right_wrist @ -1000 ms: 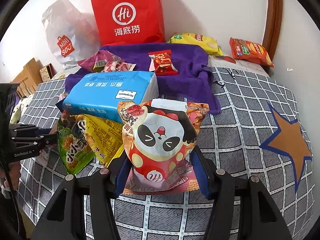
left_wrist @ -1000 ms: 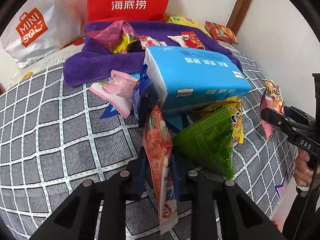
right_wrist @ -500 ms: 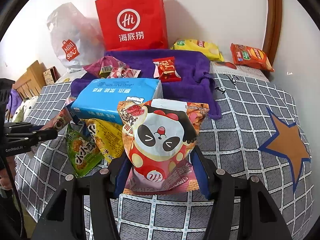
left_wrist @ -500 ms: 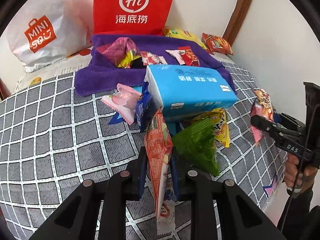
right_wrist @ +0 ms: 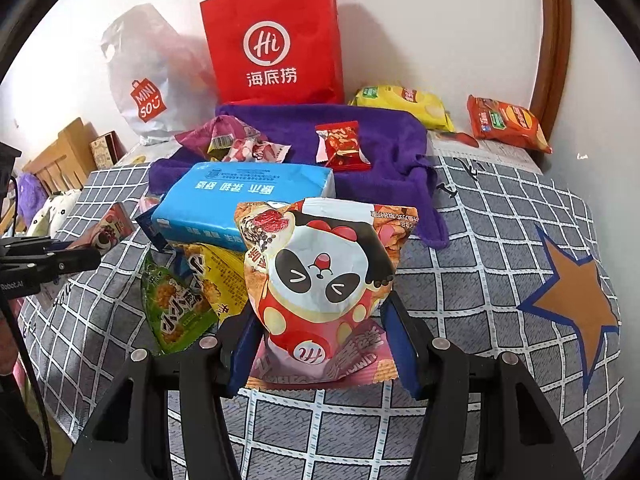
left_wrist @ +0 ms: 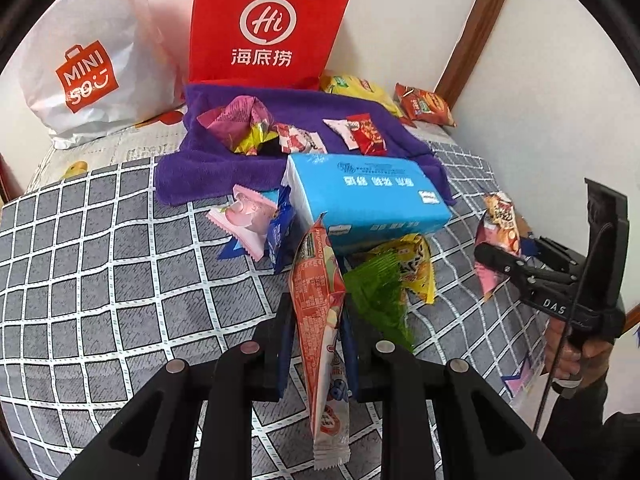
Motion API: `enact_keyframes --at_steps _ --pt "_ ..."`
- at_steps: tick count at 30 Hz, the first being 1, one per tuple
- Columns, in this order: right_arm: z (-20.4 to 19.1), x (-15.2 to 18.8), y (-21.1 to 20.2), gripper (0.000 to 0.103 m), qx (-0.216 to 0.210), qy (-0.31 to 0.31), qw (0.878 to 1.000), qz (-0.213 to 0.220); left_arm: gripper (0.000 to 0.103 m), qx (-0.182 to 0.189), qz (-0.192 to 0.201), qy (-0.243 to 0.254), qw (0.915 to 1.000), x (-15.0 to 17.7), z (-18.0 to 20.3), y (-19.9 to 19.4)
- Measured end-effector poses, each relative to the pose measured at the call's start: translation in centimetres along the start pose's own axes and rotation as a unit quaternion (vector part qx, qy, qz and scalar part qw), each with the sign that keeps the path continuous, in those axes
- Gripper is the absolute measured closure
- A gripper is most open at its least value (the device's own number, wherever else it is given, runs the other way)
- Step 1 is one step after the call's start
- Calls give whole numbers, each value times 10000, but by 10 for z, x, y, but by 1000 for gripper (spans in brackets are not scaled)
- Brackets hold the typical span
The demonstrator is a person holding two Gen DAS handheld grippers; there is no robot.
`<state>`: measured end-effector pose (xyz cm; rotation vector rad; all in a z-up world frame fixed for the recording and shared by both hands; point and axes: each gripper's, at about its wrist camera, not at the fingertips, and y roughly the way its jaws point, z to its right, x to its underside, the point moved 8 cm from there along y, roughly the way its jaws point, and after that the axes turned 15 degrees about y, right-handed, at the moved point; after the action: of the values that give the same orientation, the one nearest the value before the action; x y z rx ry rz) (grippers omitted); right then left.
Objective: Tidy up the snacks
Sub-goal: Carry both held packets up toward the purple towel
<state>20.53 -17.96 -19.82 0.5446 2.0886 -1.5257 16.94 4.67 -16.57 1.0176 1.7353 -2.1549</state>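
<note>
Left wrist view: the left gripper is clamped on an orange sachet, pinched flat-side between both blue pads.
Sachet axis: long axis runs 12 to 6 o'clock; the sealed crimp hangs at 6, the top edge points to 12 toward the blue tissue pack.
Right gripper: the right gripper holds a panda bag by its lower sides, closed on it; the bag stands upright, face to camera, its bottom seam at 6 o'clock.
Nearby pile: a green packet and a yellow packet lie at 9 o'clock of the panda bag, tucked partly under the tissue pack.
Further out: a purple towel at 12 o'clock carries a red sachet; behind it stand a red paper bag and a white plastic bag. A pink packet rests at 10 o'clock of the left tool.
All rests on: the checked bedspread.
Risk, sachet: held around mid-length, the thin pack may swing or slide out if tilted.
Risk, panda bag: it is puffed with air, so hard squeezing could burst it, and a light grip could let it pop free.
Risk, crowding: both tools near the pile may knock the tissue pack.
</note>
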Motion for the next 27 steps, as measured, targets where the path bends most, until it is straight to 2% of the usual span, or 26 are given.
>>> enact_keyframes --at_steps 14,27 --pt "-14 -19 -5 45 -90 -108 9998 128 82 165 224 -34 9996 -21 2 -12" --pt "-34 -52 -11 45 -164 -271 9990 303 83 279 410 48 9988 -60 9 -19"
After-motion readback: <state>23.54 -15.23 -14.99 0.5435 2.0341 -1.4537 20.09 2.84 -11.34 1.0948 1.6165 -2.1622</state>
